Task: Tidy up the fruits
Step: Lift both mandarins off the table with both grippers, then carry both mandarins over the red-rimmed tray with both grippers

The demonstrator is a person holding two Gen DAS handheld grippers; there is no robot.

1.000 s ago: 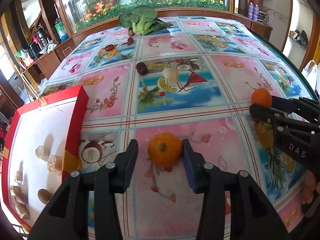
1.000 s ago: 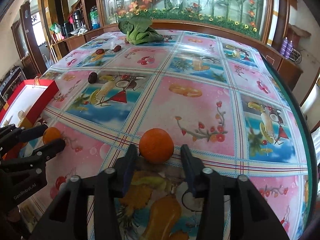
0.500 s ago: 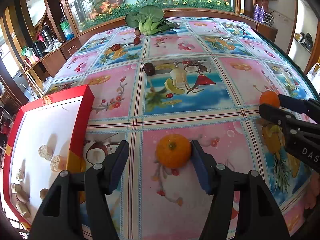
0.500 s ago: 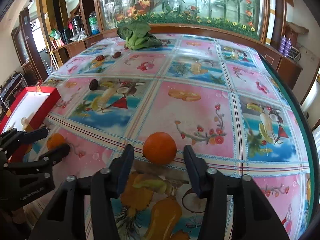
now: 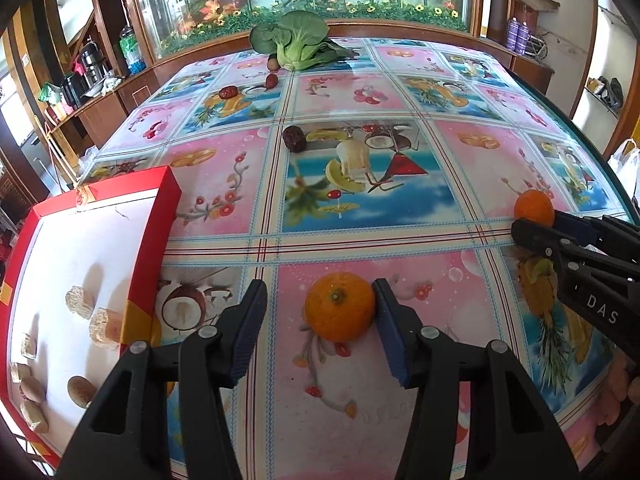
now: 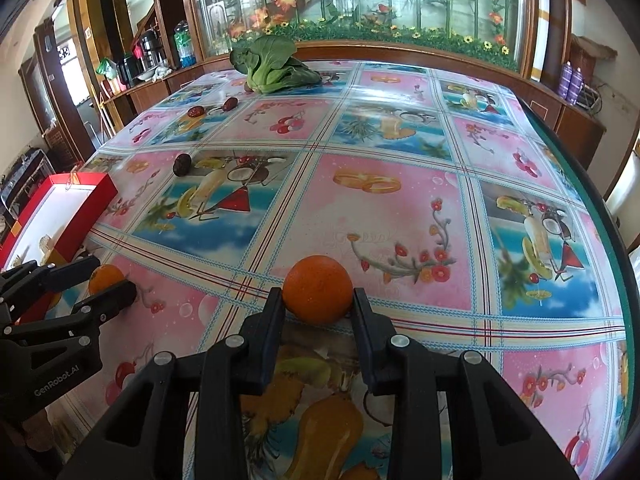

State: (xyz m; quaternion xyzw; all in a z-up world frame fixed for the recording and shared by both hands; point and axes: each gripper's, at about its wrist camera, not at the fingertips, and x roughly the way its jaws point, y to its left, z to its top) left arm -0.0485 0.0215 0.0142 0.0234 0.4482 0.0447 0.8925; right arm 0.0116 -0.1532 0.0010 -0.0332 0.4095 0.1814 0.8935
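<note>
Left gripper [image 5: 318, 326]: lower centre of the left wrist view. Jaws have just been closing, a mandarin between them. Its right pad touches the fruit; the left pad stands clear with a gap. Not yet clamped.
Mandarin [image 5: 340, 306]: sits on the tablecloth, stem end up with a green calyx, lower centre of frame, toward the right jaw.
Right gripper [image 6: 318, 312]: lower centre of the right wrist view. Jaws have just been closing; both pads meet the sides of an orange [image 6: 318, 289]. Judged clenched on it, fruit resting on the cloth.
Handling, mandarin: judged light, loose-skinned, slightly soft. It would dent under hard squeeze and roll if pushed from one side only.
Handling, orange: judged firmer, round, smooth peel, somewhat slippery against flat pads.
Grip point: across the widest girth, pads opposite each other, stem axis vertical. The left gripper is judged to need centring before closing.
Red box [image 5: 154, 240]: left edge of the left wrist view, white inside, holding small brownish pieces. Judged a possible destination; this cannot be confirmed.
Tablecloth [image 5: 224, 168]: glossy fruit-print sheet, judged low friction.
Other items: dark date-like fruit [image 5: 295, 138] at upper centre; a leafy green vegetable [image 5: 296, 42] at the far edge.
</note>
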